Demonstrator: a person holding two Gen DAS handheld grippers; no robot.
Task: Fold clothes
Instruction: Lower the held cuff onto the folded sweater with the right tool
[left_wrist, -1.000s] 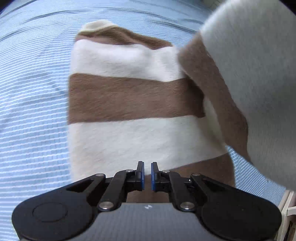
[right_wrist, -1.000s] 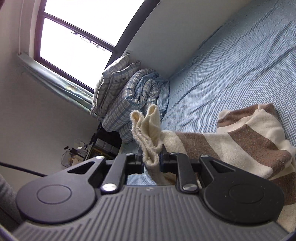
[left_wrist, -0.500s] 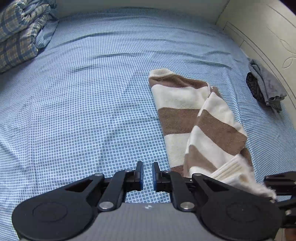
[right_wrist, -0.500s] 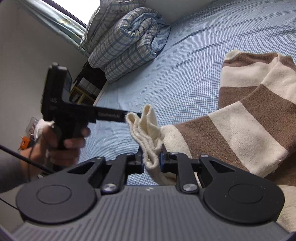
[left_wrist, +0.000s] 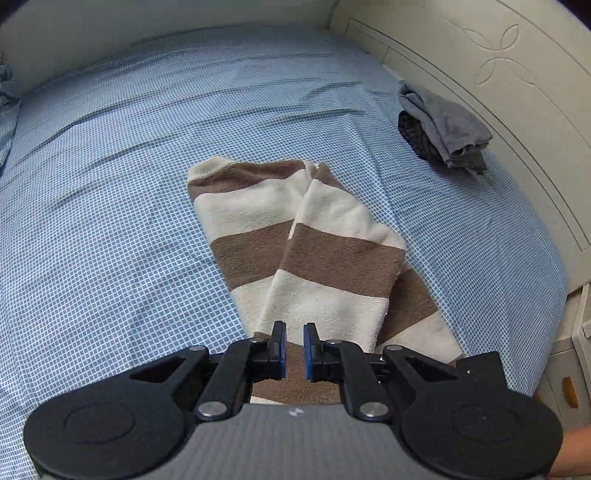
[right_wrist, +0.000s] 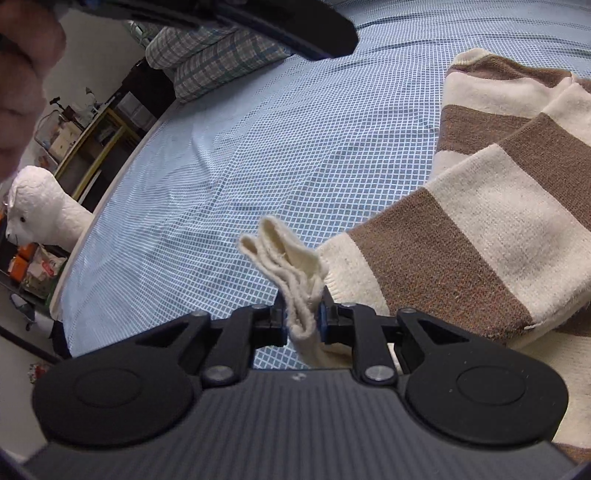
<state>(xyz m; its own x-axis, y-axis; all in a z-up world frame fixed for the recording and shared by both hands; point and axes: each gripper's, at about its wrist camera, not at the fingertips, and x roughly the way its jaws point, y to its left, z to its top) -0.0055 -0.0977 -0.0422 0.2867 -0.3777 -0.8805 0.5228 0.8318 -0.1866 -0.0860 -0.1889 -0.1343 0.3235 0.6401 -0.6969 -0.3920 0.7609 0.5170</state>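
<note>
A bed (left_wrist: 110, 229) covered with a blue checked sheet fills most of both views. In the left wrist view a cream headboard (left_wrist: 491, 74) with a carved leaf motif curves along the upper right of the frame, and a crumpled grey garment (left_wrist: 447, 125) lies on the sheet just below it; neither is seen from the right wrist.

The brown-and-cream striped sweater (left_wrist: 295, 240) is laid in the middle of the left wrist frame, with a striped sleeve folded over its body. Only the left wrist view shows its whole outline; in the right wrist view it is cut off by the right edge of the frame.

The left tongs (left_wrist: 294, 350) are seen at the bottom centre above the sweater, their jaws nearly shut with only a narrow gap, and nothing is held between them. The right tongs (right_wrist: 303, 317) are clamped on the cream ribbed cuff (right_wrist: 284, 258) of the sleeve, a detail shown only in the right wrist view.

Only in the right wrist view are found a folded plaid quilt (right_wrist: 214, 48) at the top, a white plush animal (right_wrist: 40, 210) at the left edge, cluttered shelves behind it, and a blurred hand (right_wrist: 22, 74) with the other tool's black underside in the upper left corner.
</note>
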